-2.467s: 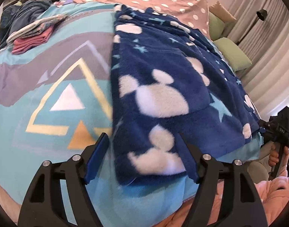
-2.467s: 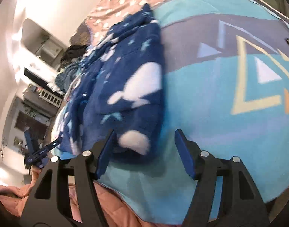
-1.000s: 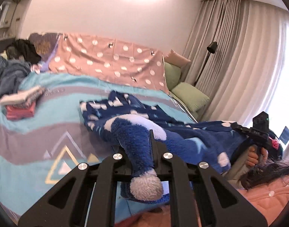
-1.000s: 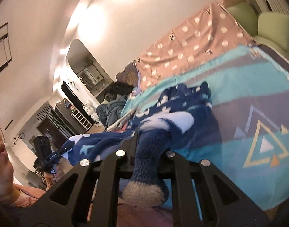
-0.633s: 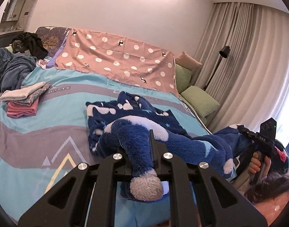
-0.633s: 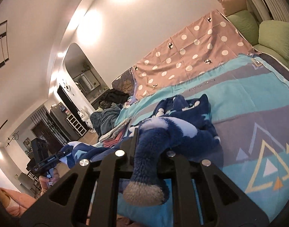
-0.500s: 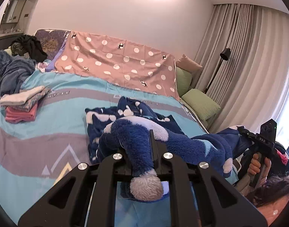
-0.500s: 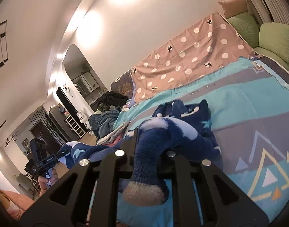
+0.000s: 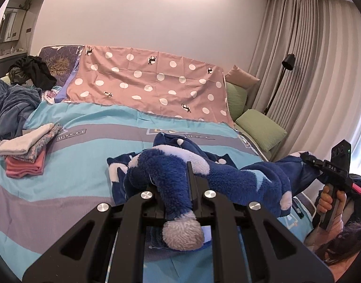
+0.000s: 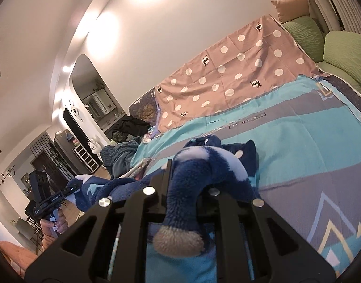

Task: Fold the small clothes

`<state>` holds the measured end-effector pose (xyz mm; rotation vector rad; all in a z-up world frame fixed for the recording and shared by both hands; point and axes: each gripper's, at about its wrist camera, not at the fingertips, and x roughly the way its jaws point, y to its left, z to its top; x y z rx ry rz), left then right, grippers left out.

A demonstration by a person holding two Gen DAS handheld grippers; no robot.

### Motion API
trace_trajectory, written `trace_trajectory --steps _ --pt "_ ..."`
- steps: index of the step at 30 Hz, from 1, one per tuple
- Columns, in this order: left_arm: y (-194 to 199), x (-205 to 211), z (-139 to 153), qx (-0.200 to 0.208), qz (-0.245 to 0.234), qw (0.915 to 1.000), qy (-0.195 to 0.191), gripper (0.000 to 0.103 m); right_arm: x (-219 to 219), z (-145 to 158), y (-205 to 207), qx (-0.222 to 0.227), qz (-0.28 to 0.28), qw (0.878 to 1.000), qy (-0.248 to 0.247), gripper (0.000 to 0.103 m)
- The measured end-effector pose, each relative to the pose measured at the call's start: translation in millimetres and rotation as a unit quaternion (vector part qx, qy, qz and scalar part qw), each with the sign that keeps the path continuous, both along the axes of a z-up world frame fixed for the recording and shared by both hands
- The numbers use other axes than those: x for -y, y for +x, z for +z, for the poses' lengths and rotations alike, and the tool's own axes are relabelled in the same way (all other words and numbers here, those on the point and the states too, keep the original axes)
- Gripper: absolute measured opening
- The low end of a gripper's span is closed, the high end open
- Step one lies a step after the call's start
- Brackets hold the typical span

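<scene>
A: Fleece, blue with pale spots, now hangs lifted between my two tools; a moment back it lay flat on the bed.

B: Fingers?

A: The left gripper is pinching one near corner, and the right gripper is pinching the other. The far part trails on the bedspread.

B: Meaning?

A: I judge the fold has begun: I carry the near edge toward the far edge. The folded stack waits far left.

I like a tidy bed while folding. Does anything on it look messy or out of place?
Yes. A rumpled pile of dark clothes and a crumpled blue garment lie heaped at the bed's far left corner, unlike the neat folded stack nearby.
</scene>
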<state>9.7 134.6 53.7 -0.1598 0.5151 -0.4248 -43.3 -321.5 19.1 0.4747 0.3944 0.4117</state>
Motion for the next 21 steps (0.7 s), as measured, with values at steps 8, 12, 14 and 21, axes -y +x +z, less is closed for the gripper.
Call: trace_trajectory --steps 8,12,14,21 --pt "40.8 3.5 -1.8 -0.009 0.008 0.9999 0.01 0.012 -6.5 4.8 46.0 0.0 -0.002 1.0 -0.017 0.013" --pt "60.7 4.5 -3.1 -0.008 0.017 0.9998 0.005 0.012 -6.9 3.5 61.7 0.001 -0.006 1.0 -0.024 0.013" --pt "71.4 6.4 -4.2 -0.006 0.02 0.9998 0.005 0.012 -6.1 2.3 71.4 -0.002 -0.009 1.0 -0.025 0.013" --pt "107.9 10.7 -8.3 -0.006 0.028 0.9996 -0.002 0.012 -3.2 0.1 108.6 -0.014 -0.02 0.999 -0.031 0.013"
